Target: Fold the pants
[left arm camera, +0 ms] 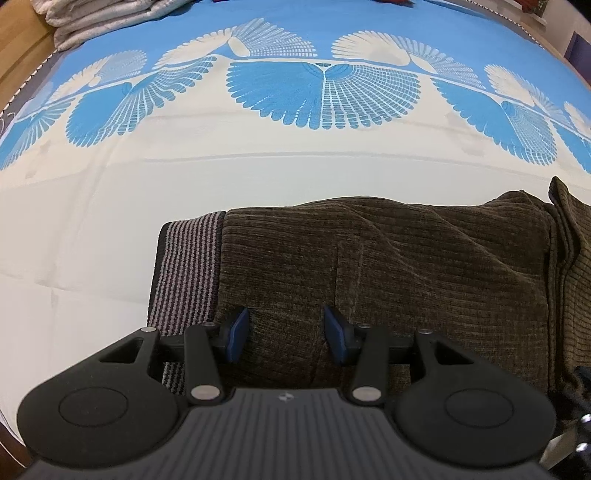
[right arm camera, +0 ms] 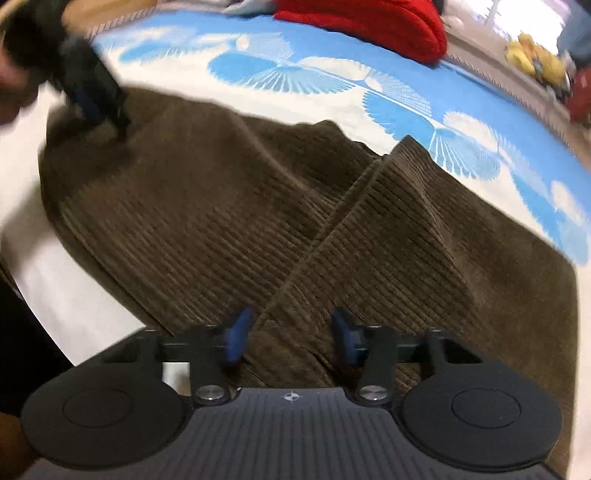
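The brown pants (left arm camera: 388, 258) lie on the bed (left arm camera: 110, 206), partly folded. Both the left gripper (left arm camera: 286, 334) and the right gripper (right arm camera: 291, 336) hover low with fingers wide apart and holding nothing, likely ready to pinch cloth.

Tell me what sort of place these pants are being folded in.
Probably a bedroom: the brown pants lie on a bed with a blue-and-white printed sheet, folded grey blankets stacked at its far corner, a red cushion beyond.

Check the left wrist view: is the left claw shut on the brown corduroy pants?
No, the left claw is open above the brown corduroy pants.
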Available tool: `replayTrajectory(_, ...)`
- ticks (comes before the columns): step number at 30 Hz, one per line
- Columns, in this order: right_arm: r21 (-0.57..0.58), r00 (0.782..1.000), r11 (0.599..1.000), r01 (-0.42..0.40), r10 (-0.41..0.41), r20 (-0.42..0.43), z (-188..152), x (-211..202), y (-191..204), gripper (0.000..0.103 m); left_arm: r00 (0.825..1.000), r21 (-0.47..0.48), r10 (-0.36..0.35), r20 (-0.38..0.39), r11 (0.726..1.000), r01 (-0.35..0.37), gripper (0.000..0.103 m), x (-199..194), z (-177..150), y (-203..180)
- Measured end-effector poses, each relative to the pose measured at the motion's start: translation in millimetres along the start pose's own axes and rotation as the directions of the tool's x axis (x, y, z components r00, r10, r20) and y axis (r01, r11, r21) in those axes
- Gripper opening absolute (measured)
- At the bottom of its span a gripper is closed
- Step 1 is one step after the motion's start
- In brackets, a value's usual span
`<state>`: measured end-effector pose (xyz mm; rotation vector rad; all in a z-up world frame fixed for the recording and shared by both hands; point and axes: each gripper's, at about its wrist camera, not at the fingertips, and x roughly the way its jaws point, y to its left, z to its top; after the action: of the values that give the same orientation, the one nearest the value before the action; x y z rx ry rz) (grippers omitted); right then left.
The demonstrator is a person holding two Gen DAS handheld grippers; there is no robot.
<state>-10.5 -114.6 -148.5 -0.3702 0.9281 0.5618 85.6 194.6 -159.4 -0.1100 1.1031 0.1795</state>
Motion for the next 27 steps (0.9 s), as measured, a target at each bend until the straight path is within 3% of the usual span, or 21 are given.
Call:
replayTrajectory(2,-0.018,0.998,1.0,0.022,-0.02,0.058,2.1,-15.0,-1.7,0.019,1.0,0.0,0.004,0.001,1.0,-0.004,0.051,-0.3,-0.1,-0.7)
replayTrajectory(5,0.0,0.98,0.999,0.036,-0.035,0.197,8.1,-44.5,-4.3,0.015,1.0,0.005,0.016,0.004,1.0,-0.016,0.051,-0.9,-0.5,-3.2)
replayTrajectory(7,0.003,0.969,0.999,0.035,-0.035,0.246,5.1,-52.7,-6.4,0.015,1.0,0.004,0.019,0.003,1.0,-0.019,0.051,-0.5,-0.2,-3.2)
replayTrajectory(8,-0.006,0.978,1.0,0.013,-0.012,0.209,1.2,-46.6,-7.3,0.017,1.0,0.001,0.02,0.002,1.0,-0.02,0.051,-0.1,0.1,-3.2)
replayTrajectory(10,-0.022,0.997,0.999,-0.049,0.05,0.055,-6.9,-23.1,-7.8,0.018,1.0,-0.007,0.023,0.003,1.0,-0.023,0.051,-0.1,0.1,-3.1)
replayTrajectory(12,0.008,0.998,0.999,-0.044,0.043,0.041,-10.6,-20.0,-13.5,0.018,1.0,-0.01,0.028,0.006,1.0,-0.028,0.051,-1.0,-0.8,-3.7)
replayTrajectory(15,0.128,0.99,0.986,-0.111,0.098,0.1,-2.2,-44.7,-38.8,0.031,0.999,-0.007,0.034,0.011,0.999,-0.034,0.051,-2.4,-1.5,-4.6)
replayTrajectory(17,0.166,0.982,0.978,-0.129,0.103,0.155,5.7,-65.9,-61.2,0.048,0.999,-0.011,0.033,0.014,0.999,-0.033,0.051,-3.7,-1.8,-4.0)
replayTrajectory(21,0.253,0.976,0.966,-0.055,-0.002,0.22,11.2,-99.0,-120.8,0.057,0.998,-0.014,0.042,0.038,0.999,-0.042,0.051,-9.7,-4.2,-3.7)
replayTrajectory(23,0.336,0.967,0.941,0.031,-0.113,0.229,0.2,-105.2,-152.2,0.064,0.996,-0.02,0.056,0.067,0.998,-0.055,0.051,-14.8,-4.5,-4.7)
replayTrajectory(25,0.445,0.954,0.887,0.123,-0.229,0.192,-19.1,-98.3,-180.9,0.065,0.99,-0.037,0.071,0.124,0.997,-0.067,0.051,-24.6,-3.7,-5.6)
replayTrajectory(27,0.568,0.95,0.801,0.19,-0.297,0.101,-46.3,-86.7,-207.1,0.064,0.978,-0.055,0.078,0.191,0.996,-0.069,0.051,-37.5,-4.6,-8.6)
